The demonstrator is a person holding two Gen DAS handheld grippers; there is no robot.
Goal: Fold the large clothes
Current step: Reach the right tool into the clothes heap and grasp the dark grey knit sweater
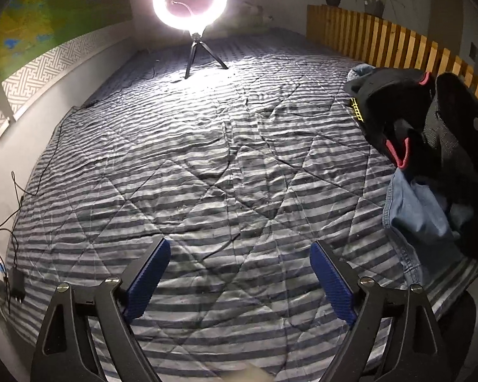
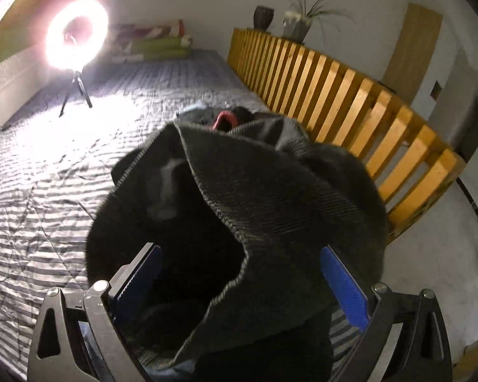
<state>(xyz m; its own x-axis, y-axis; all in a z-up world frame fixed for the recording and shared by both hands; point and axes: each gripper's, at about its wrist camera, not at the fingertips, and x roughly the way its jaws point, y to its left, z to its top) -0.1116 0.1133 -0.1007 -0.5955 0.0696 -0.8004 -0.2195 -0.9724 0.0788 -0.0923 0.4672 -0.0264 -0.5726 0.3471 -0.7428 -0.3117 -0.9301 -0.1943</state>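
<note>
A pile of clothes lies at the right edge of the striped quilt (image 1: 207, 165). It holds a black garment with pink trim (image 1: 392, 95) and a blue denim piece (image 1: 420, 216). In the right wrist view a dark grey knitted garment (image 2: 271, 191) fills the middle and drapes between and over the blue pads (image 2: 344, 283). My right gripper (image 2: 239, 248) stands open with this cloth in its gap. Behind the cloth, the pink trim (image 2: 226, 119) peeks out. My left gripper (image 1: 239, 245) is open over bare quilt, left of the pile, holding nothing.
A lit ring light on a small tripod (image 1: 190, 0) stands on the far part of the bed. A wooden slatted rail (image 1: 398, 41) runs along the right side, with potted plants (image 1: 376, 0) behind it. A cable and a small black box (image 1: 16, 283) lie at the left edge. Folded bedding (image 2: 149, 41) sits at the far end.
</note>
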